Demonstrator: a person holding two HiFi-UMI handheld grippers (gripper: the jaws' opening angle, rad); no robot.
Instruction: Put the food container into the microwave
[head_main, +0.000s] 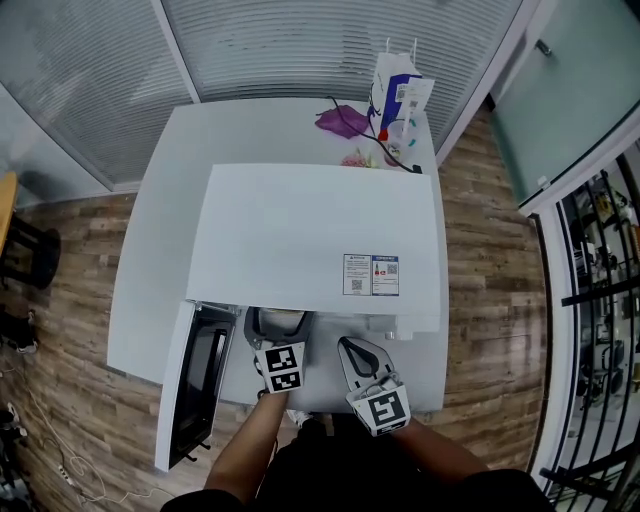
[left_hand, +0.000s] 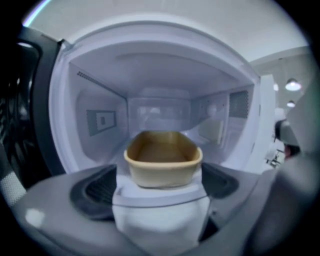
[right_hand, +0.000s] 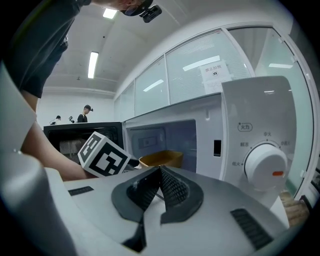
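Observation:
A tan open food container sits between the jaws of my left gripper, with a white piece under its near end. It is at the mouth of the microwave's lit cavity. From the head view, the left gripper is at the front opening of the white microwave, whose door hangs open to the left. My right gripper is beside it to the right, shut and empty, in front of the control panel. In the right gripper view, its pads meet, and the container shows beyond them.
The microwave stands on a white table. A white and blue bag and a purple flower are behind it. The round dial is on the panel at the right. Wooden floor surrounds the table, and people stand far off.

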